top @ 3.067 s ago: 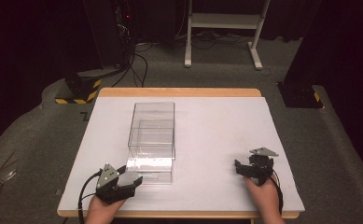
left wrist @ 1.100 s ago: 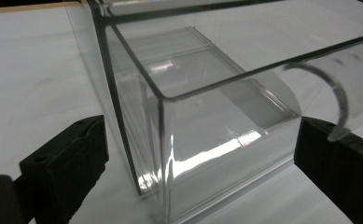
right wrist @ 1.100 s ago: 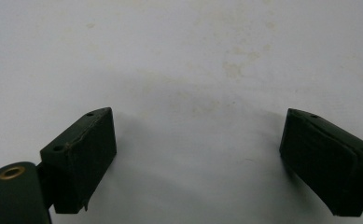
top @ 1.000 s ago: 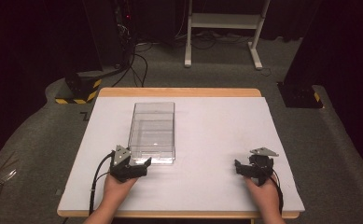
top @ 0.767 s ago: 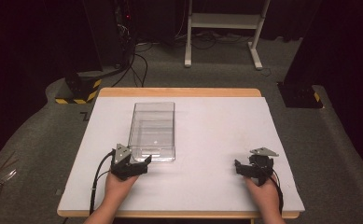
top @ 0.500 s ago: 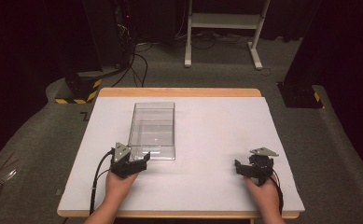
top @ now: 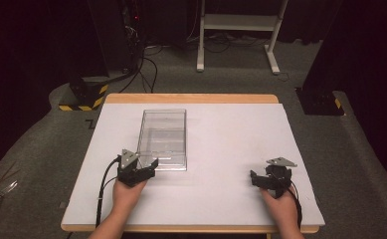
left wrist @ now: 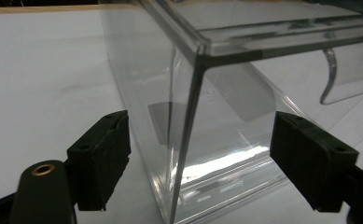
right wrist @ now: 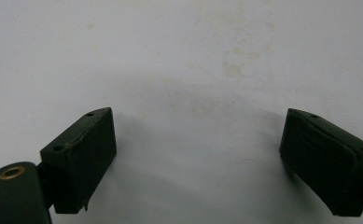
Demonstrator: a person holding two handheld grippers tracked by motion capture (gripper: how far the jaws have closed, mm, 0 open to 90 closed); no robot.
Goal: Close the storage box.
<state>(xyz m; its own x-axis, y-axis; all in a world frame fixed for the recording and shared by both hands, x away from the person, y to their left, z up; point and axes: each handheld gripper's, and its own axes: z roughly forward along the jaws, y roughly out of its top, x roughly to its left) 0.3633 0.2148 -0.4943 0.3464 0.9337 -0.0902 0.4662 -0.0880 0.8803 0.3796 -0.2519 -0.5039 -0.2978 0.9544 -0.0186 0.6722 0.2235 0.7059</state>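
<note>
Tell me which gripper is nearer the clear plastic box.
Left. The left gripper sits at the clear box's near corner, jaws open around it; the right gripper rests far off on the white table.

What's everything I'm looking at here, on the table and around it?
Plastic box: one, clear, left of the table's middle, its near corner between the left gripper's open jaws.
Table: one, white top with a wooden edge, centre.
Stand: one, white, on the floor behind the table.
Striped blocks: one at far left, black and yellow; a second dark one at far right.
Cables: several, black, on the floor at the back left.
Left gripper: one, black, open, at the box's near end.
Right gripper: one, black, open, over bare table at near right.
Hands: two, holding the grippers.
</note>
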